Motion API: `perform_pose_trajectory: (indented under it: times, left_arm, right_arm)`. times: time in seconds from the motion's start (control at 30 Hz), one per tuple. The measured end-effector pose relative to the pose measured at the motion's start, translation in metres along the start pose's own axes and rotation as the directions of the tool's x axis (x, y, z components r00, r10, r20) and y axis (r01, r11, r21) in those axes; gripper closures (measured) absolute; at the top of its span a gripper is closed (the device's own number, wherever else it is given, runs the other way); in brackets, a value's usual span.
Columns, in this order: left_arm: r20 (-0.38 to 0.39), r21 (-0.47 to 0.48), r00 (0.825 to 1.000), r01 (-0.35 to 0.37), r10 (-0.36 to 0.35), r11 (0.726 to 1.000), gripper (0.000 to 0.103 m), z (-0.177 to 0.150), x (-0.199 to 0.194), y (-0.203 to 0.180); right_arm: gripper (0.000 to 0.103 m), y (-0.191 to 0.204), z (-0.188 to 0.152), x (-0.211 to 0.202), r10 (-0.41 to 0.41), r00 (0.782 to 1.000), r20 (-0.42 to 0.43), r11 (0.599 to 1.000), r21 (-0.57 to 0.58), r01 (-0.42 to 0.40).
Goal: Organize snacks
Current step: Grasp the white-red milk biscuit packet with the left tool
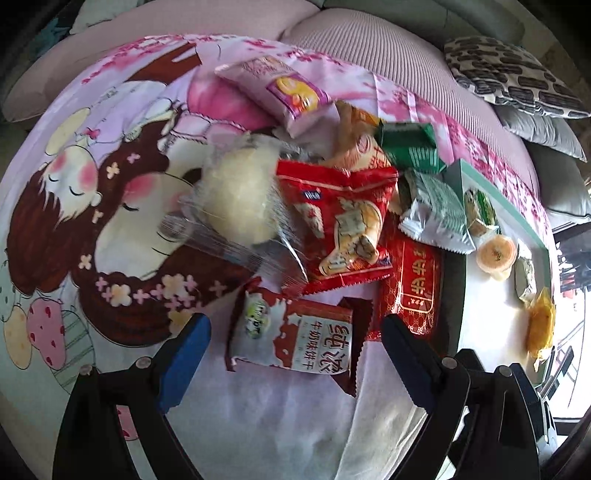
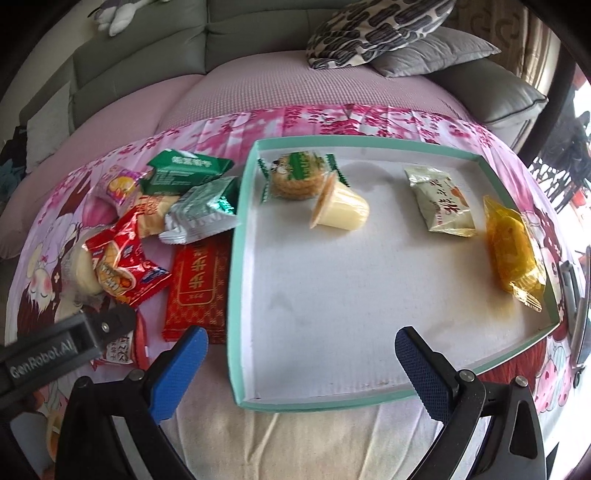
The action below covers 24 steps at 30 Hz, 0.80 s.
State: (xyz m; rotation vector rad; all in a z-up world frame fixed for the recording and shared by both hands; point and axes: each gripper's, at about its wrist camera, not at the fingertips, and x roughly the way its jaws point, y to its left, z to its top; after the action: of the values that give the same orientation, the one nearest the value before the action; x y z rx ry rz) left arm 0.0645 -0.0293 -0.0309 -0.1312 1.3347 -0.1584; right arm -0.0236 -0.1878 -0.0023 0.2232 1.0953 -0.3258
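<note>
Blue-padded left hand-held gripper (image 1: 295, 354) hangs spread wide over a brown-and-white biscuit packet (image 1: 291, 341), gripping nothing. Right hand-held gripper (image 2: 301, 363), likewise released, hovers at the near edge of the teal tray (image 2: 236, 258). Beyond lie a jelly cup (image 2: 341, 208) and a yellow packet (image 2: 511, 247) by the tray's right wall.

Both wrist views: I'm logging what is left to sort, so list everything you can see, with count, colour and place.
Tray: one, teal rim, white floor, on the printed cloth.
Round biscuit pack: one, green and clear, tray's far left.
Jelly cup: one, pale yellow, tipped over beside the biscuit.
Small sachet: one, cream, tray's far right.
Yellow wrapped cake: one, against the tray's right wall.
Loose snack packs: about nine, red, green, silver, purple, clear, heaped left of the tray.
Milk biscuit pack: one, maroon and white, between the left tool's fingers.
Cushions: two, patterned and grey, on the sofa.
Left tool: open.
Right tool: open, over the tray's near edge.
</note>
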Motion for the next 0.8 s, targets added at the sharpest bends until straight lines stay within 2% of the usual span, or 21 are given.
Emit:
perform_pose_trajectory:
  times: [0.23,0.5,0.57,0.7,0.8]
  left_arm:
    - [-0.044,-0.005,0.999,0.009,-0.009,1.000,0.010,0.002,0.023,-0.012]
    - [-0.039,-0.006,0.999,-0.005,0.004,1.000,0.011,0.003,0.033,-0.007]
    - [-0.037,-0.015,0.999,-0.012,0.011,1.000,0.016,0.005,0.034,-0.006]
    - [-0.031,-0.027,0.999,-0.010,0.009,1.000,0.019,0.009,0.034,0.004]
    - [-0.022,-0.015,0.999,-0.034,0.034,0.999,0.024,0.010,0.035,0.004]
  right_arm:
    - [0.000,-0.005,0.000,0.004,-0.015,1.000,-0.019,1.000,0.005,0.016]
    - [0.000,-0.005,-0.002,0.006,-0.008,0.999,-0.032,1.000,0.002,0.008]
    - [0.000,-0.006,-0.001,0.007,-0.003,0.999,-0.033,1.000,0.005,0.004]
    - [0.000,-0.012,0.000,0.006,-0.021,0.999,-0.031,1.000,0.021,0.022]
    - [0.000,-0.020,0.001,0.006,-0.028,0.999,-0.035,0.998,0.051,0.030]
